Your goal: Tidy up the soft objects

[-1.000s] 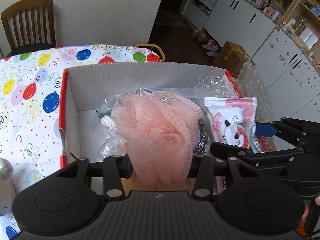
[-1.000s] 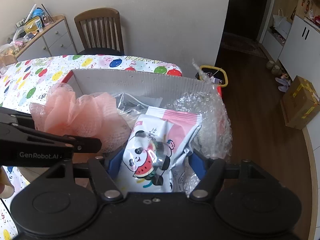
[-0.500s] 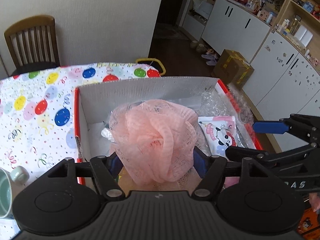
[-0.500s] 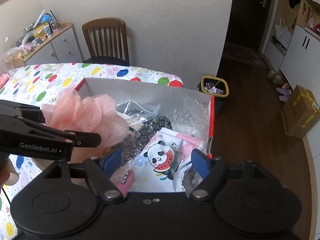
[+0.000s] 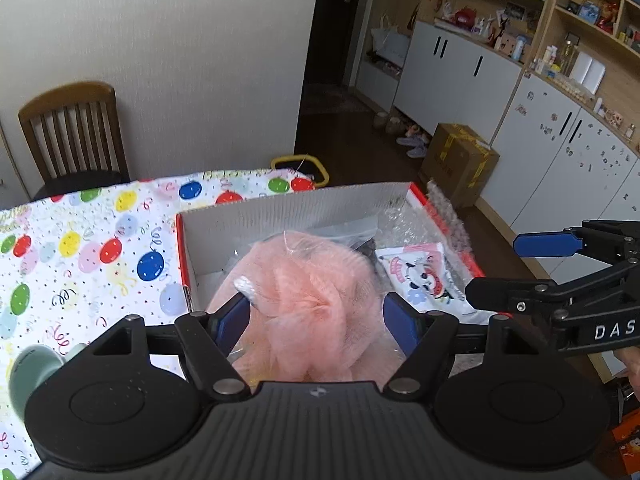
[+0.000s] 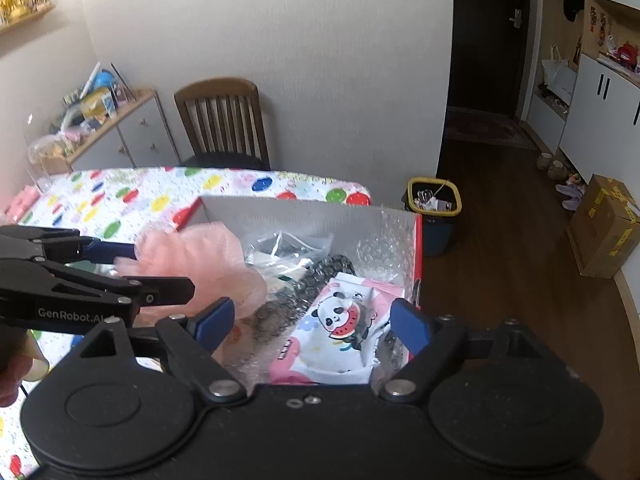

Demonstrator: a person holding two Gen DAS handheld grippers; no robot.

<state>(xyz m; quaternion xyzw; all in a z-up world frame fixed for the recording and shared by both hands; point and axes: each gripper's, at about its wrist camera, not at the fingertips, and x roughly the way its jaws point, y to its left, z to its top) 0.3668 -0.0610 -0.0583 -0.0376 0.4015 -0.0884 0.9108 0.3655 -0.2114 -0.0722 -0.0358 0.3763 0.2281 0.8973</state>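
Observation:
A pink mesh bath pouf (image 5: 312, 300) in clear wrap fills the gap between my left gripper's (image 5: 318, 316) blue pads, above the near left part of a white cardboard box (image 5: 304, 210) with a red rim. The jaws are opening, and the pouf still touches both pads. In the right wrist view the pouf (image 6: 208, 264) sits between the left gripper's (image 6: 162, 270) fingers. My right gripper (image 6: 312, 320) is opening with nothing between its pads. Below it, a panda-print pack (image 6: 344, 320) lies in the box (image 6: 304, 216).
Bubble wrap (image 6: 384, 248), a dark bubble sheet (image 6: 304, 292) and a clear bag (image 6: 288, 246) also lie in the box. It stands on a balloon-print tablecloth (image 5: 100, 248). A mint mug (image 5: 32, 368) sits near left. A chair (image 6: 224, 120) and bin (image 6: 434, 200) stand beyond.
Both grippers rose and drew back from the box while their jaws widened. The right one let go of the panda pack, which now lies in the box. The pouf rose with the left gripper.

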